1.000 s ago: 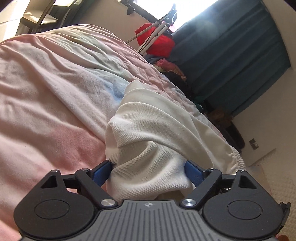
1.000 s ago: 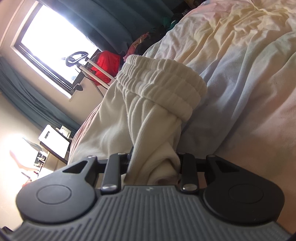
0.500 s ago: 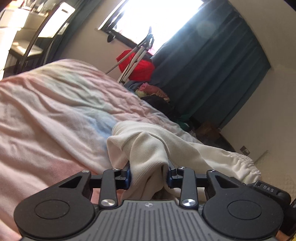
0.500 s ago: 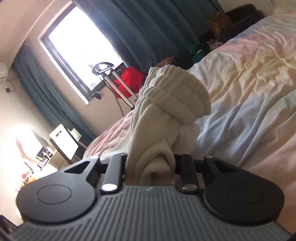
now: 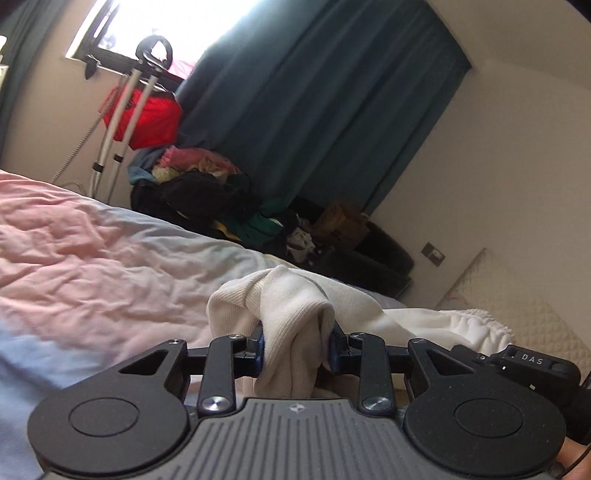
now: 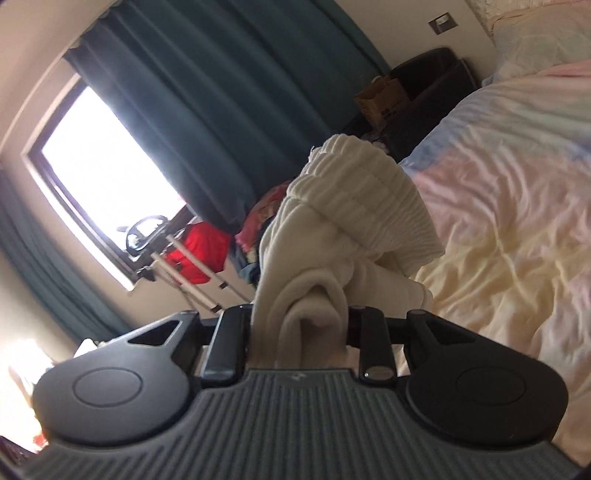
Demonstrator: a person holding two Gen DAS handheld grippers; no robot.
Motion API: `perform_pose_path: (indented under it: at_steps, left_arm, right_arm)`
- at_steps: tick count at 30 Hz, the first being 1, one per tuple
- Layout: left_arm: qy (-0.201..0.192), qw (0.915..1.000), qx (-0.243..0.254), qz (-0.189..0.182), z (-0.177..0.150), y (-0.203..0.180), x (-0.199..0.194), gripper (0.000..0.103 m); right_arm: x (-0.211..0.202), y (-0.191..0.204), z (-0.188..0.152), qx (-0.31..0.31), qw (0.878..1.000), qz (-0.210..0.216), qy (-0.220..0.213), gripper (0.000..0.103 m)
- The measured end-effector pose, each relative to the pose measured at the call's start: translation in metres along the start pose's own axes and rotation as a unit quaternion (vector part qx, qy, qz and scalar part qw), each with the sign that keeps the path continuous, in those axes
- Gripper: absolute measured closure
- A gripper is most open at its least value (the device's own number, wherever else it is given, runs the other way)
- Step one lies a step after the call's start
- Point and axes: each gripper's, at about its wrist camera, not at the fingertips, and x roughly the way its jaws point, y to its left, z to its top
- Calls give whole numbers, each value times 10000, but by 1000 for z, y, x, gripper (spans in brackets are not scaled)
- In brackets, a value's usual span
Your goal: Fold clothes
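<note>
Rumpled pastel bed (image 5: 92,258), left gripper (image 5: 295,345) and right gripper (image 6: 301,325) pinching cream garment (image 5: 291,314), apparently lifted.

Both wrist views sit close behind their jaws; both share the curtain (image 5: 314,110) (image 6: 221,92).

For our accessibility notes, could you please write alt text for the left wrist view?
The left gripper pinches a bunched fold of a cream knit garment, its jaws closing on the cloth, above a rumpled pink and pale blue bedspread. Behind stand dark teal curtains, a pile of clothes and a red bag below a bright window.
</note>
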Motion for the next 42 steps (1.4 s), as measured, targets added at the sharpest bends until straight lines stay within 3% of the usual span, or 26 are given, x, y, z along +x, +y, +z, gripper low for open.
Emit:
perform_pose_path:
  at_steps: [3, 6, 9, 14, 19, 23, 26, 30, 33, 37, 42]
  left_arm:
    - [296, 9995, -98, -2, 5, -24, 80, 72]
    - [443, 9988, -216, 10, 0, -31, 137, 74]
    - [508, 9980, -337, -158, -13, -21, 173, 75]
    - [577, 9975, 142, -375, -46, 10, 196, 75]
    - [926, 9943, 457, -269, -89, 37, 176, 75]
    - [1178, 9913, 576, -81, -115, 51, 150, 70]
    - [1347, 9883, 716, 71, -109, 44, 139, 67]
    - [1405, 9846, 1003, 282, -85, 17, 97, 65]
    - [1261, 9842, 1222, 235, -68, -8, 55, 56]
    - [854, 9824, 1655, 132, -51, -51, -23, 52]
    - [372, 9781, 2048, 79, -44, -90, -118, 29]
  right_arm:
    - [35, -29, 34, 86, 9990, -433, -103, 75]
    - [65, -65, 44, 323, 9972, -667, -121, 75]
    - [83, -101, 35, 717, 9944, -769, -127, 74]
    - [83, -149, -20, 1181, 9900, -650, -414, 74]
    - [56, -167, -94, 1093, 9900, -833, -306, 73]
    - [43, -174, -125, 941, 9899, -1056, -99, 66]
    - [36, -171, -112, 1180, 9852, -1192, 344, 64]
    - [9, -141, -92, 875, 9771, -1734, 867, 62]
    - [-32, -108, -84, 471, 9798, -1774, 794, 63]
    - [-87, -59, -69, -203, 9879, -1474, 449, 63]
    - [-151, -8, -53, -763, 9907, -1125, -8, 63]
